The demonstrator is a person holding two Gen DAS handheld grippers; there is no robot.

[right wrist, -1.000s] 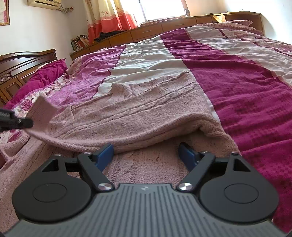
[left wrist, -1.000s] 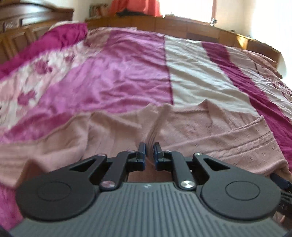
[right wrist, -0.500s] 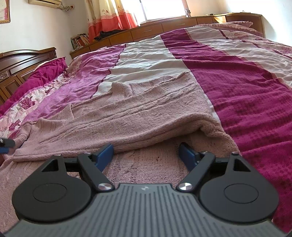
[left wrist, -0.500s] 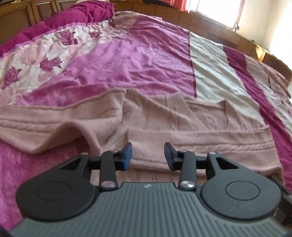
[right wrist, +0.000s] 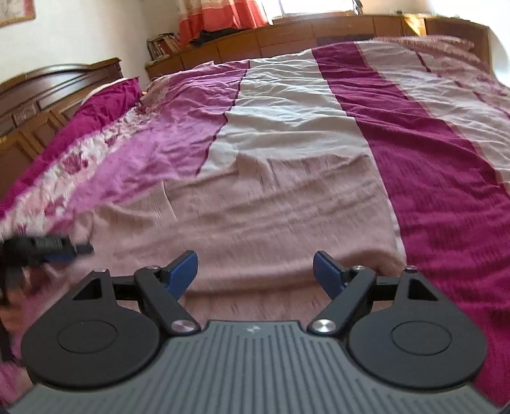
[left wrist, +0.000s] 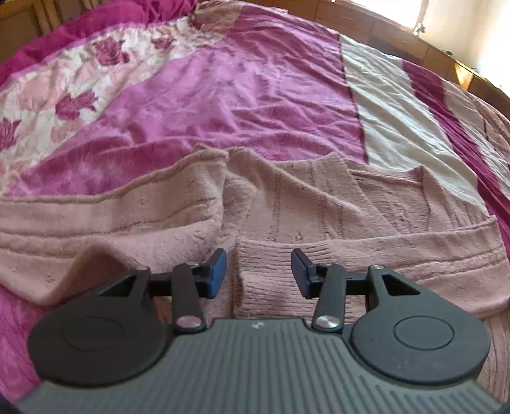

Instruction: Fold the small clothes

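Observation:
A dusty-pink knitted sweater point(left wrist: 318, 207) lies spread across the bed, one sleeve folded over its body. My left gripper point(left wrist: 258, 270) hovers over the ribbed cuff point(left wrist: 267, 277) of that sleeve. Its jaws are opening and the pads do not press on the knit. In the right wrist view the same sweater point(right wrist: 271, 207) stretches flat ahead. My right gripper point(right wrist: 255, 270) stands open above the sweater's near edge with nothing held. The left gripper point(right wrist: 60, 250) shows as a blurred dark shape at the left edge of that view.
The bed is covered by a striped quilt point(right wrist: 430, 159) in magenta, cream and purple with a floral band point(left wrist: 63, 95) at the left. A dark wooden headboard point(right wrist: 47, 95) stands at the left. Wooden cabinets point(right wrist: 302, 32) and orange curtains point(right wrist: 220, 16) line the far wall.
The left gripper opened and let the sleeve drop onto the sweater's body, then tipped down over the cuff. The right gripper rose away from the sweater's edge, still open.

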